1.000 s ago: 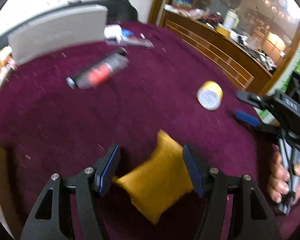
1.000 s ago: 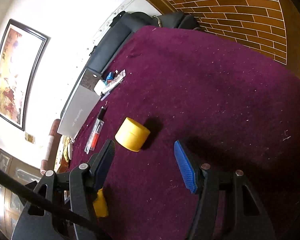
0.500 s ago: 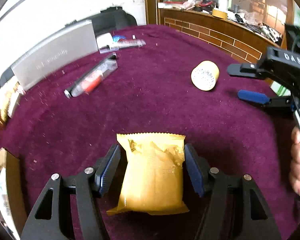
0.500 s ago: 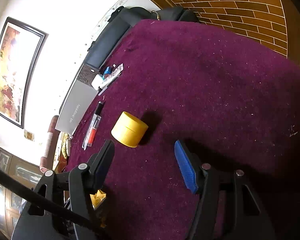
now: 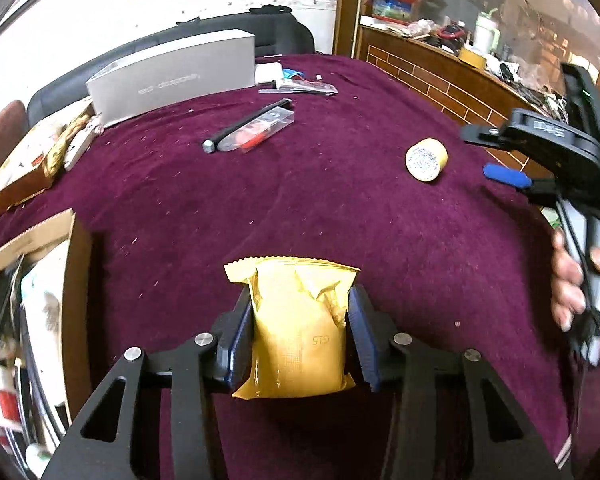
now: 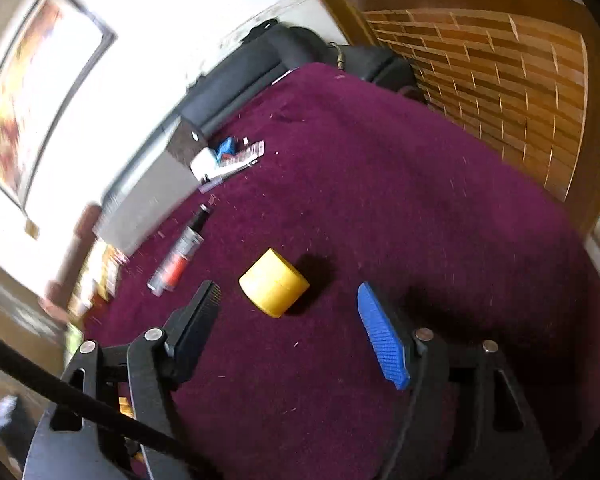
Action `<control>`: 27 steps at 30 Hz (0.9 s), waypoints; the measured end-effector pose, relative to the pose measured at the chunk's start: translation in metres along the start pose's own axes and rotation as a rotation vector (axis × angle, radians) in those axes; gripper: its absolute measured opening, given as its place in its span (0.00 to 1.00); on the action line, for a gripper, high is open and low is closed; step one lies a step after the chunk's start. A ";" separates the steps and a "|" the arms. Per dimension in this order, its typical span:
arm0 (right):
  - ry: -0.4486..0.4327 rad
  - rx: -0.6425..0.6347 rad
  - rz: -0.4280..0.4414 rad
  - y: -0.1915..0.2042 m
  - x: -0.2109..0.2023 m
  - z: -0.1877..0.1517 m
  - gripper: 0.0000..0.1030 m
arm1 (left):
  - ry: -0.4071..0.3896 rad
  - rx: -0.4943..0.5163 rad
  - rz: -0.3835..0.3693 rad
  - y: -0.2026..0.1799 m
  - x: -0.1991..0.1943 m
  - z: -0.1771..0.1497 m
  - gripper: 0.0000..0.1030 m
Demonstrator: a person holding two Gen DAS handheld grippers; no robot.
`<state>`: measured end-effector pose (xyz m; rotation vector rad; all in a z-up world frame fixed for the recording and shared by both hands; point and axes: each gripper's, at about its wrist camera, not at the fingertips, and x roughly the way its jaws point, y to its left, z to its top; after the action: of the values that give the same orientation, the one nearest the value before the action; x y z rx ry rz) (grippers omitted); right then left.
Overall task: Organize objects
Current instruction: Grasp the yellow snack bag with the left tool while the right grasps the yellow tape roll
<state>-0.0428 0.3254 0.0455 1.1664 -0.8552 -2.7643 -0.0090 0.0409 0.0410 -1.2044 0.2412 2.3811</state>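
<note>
A yellow snack packet (image 5: 300, 332) sits between the blue pads of my left gripper (image 5: 300, 300) on the purple cloth. The jaws are closing, and both pads press its sides and crease the wrapper. A short yellow cylinder (image 6: 274, 282) lies on its side just beyond the fingertips of my right gripper (image 6: 288, 296), whose jaws are opening with nothing between the pads. In the left wrist view the same cylinder (image 5: 426, 159) lies to the right, with the right gripper (image 5: 492, 154) beside it in a person's hand (image 5: 568, 280).
An open cardboard box (image 5: 72, 280) with packets in it stands at the left edge. A grey carton (image 5: 172, 76), a clear tube with a red thing inside (image 5: 256, 130) and small packets (image 5: 300, 84) lie farther back. A brick-faced counter (image 5: 440, 76) borders the right.
The left jaws have narrowed onto the packet, and the left view has swung so that the cardboard box shows. The right jaws have widened and the right gripper has rolled.
</note>
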 end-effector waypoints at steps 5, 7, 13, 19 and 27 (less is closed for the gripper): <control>0.060 -0.187 -0.090 0.024 0.023 0.010 0.69 | 0.006 -0.025 -0.005 0.005 -0.007 -0.009 0.38; 0.071 -0.229 -0.111 0.029 0.031 0.010 0.69 | 0.006 -0.027 -0.002 0.006 -0.008 -0.011 0.38; 0.086 -0.299 -0.155 0.039 0.047 0.004 0.69 | 0.009 -0.032 0.014 0.009 -0.012 -0.016 0.38; 0.105 -0.342 -0.191 0.043 0.056 0.000 0.36 | 0.009 -0.038 0.019 0.011 -0.014 -0.019 0.38; 0.136 -0.305 -0.178 0.041 0.049 -0.008 0.29 | -0.001 -0.033 0.051 0.013 -0.023 -0.029 0.38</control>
<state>-0.0801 0.2759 0.0285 1.4062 -0.3165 -2.7741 0.0173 0.0119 0.0412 -1.2254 0.2349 2.4384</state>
